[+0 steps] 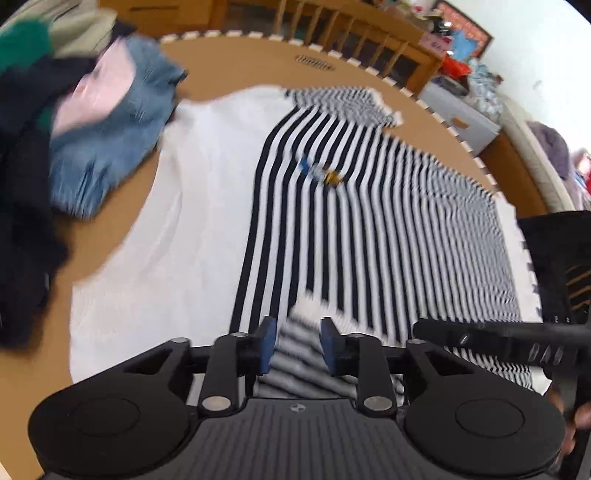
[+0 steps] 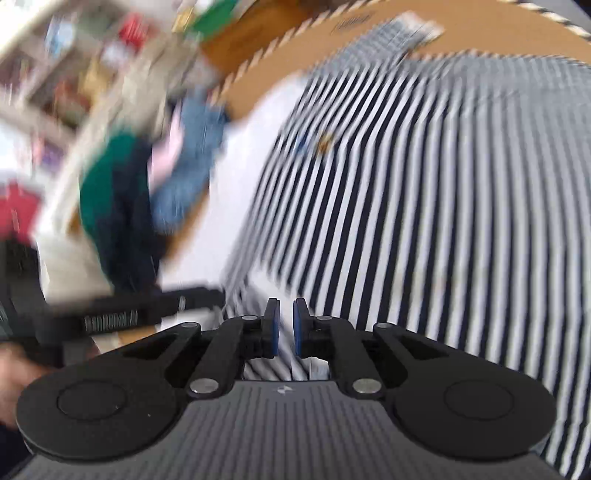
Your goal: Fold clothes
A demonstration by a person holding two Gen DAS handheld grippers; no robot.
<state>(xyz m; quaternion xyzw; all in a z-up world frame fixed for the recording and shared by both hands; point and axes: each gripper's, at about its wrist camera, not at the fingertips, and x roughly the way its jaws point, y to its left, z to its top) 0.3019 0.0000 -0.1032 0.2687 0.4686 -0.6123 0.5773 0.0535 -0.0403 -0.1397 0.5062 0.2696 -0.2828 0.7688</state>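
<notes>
- Left gripper (image 1: 297, 345) at bottom centre, tilted steeply down, blue pads parted round a loose striped fold.
- Right gripper (image 2: 286, 328) likewise low, pinched nearly closed on thin striped cloth.
- Striped shirt (image 1: 369, 206) spread flat mid-frame over brown cardboard (image 1: 229, 70).
- Heaped clothes pile (image 1: 107, 125) upper left: soft denim, pink, green.

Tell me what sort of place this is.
Likely a lived-in home room: a black-and-white striped shirt spread on a brown foam floor mat, a pile of mixed clothes, and a wooden slatted rail behind.
</notes>
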